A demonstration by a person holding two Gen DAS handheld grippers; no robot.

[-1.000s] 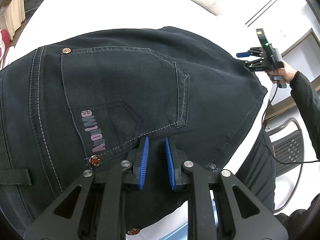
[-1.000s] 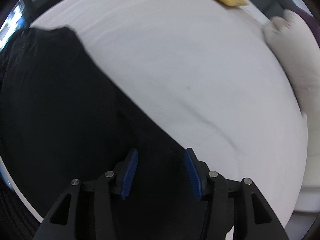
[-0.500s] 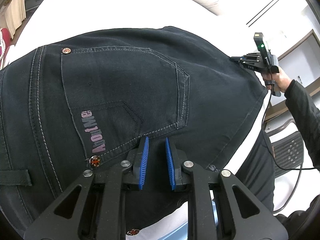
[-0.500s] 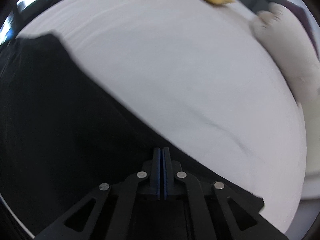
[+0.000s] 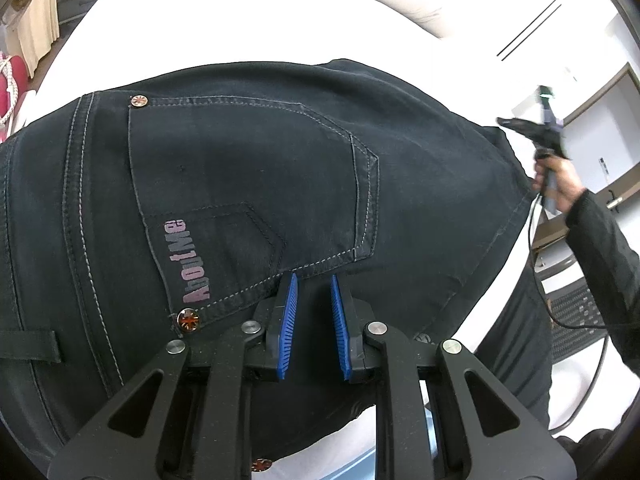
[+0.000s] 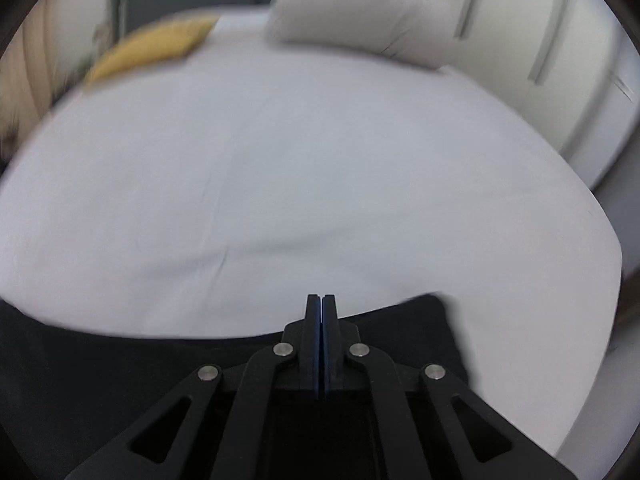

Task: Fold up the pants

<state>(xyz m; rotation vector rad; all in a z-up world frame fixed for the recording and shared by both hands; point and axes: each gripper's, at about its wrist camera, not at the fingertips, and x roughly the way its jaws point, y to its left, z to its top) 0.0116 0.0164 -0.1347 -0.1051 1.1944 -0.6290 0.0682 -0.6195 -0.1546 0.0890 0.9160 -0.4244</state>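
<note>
Dark denim pants (image 5: 248, 184) lie back side up on a white bed, the rear pocket with pink lettering (image 5: 192, 264) showing. My left gripper (image 5: 312, 284) is open just above the fabric below that pocket. My right gripper (image 6: 321, 300) is shut on the pants' far edge (image 6: 420, 320) and holds it off the sheet. In the left wrist view that gripper (image 5: 516, 124) shows at the right edge of the pants, held by a hand in a dark sleeve.
The white bed sheet (image 6: 304, 168) stretches ahead of the right gripper. A white pillow (image 6: 352, 12) and a yellow cloth (image 6: 152, 48) lie at its far end. A dark mesh chair (image 5: 576, 316) stands off the bed's right side.
My right gripper closed on the pants' edge and lifted it, its view swinging up toward the pillow. The left gripper stayed still and open.
</note>
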